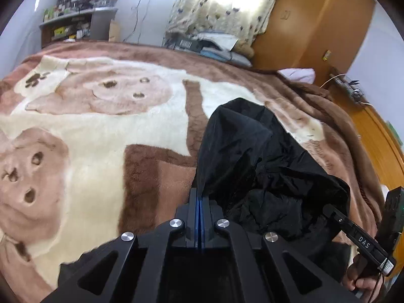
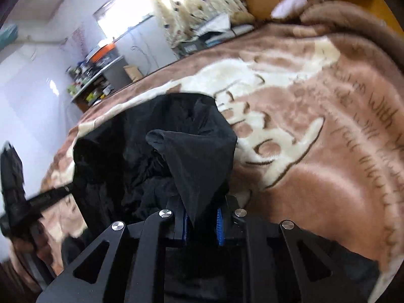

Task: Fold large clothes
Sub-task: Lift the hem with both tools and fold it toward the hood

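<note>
My left gripper (image 1: 200, 197) is clamped tight on a fold of the black garment (image 1: 255, 166), its blue pads pressed together with a thin edge of cloth rising out between them. My right gripper (image 2: 202, 217) is pinched on another part of the same garment (image 2: 156, 136); a peaked flap of the black cloth stands up from between its blue pads, which sit a little apart with the fabric bunched between them. The garment lies crumpled in a heap on the blanket (image 1: 101, 126), a plush brown and cream one with a cartoon bear pattern, and it sits near the edge of the bed closest to me, between my two grippers. In the left view the heap is to the right of my closed jaws, and my right gripper's black body (image 1: 358, 237) shows at the far right with my hand (image 1: 361, 275) gripping it. In the right view the heap fills the middle, and my left gripper (image 2: 15, 192) shows blurred at the left edge. Beyond the bed are a cluttered shelf (image 1: 78, 22), a patterned curtain (image 1: 227, 7) at a bright window, and a wooden wardrobe (image 1: 315, 25).
</note>
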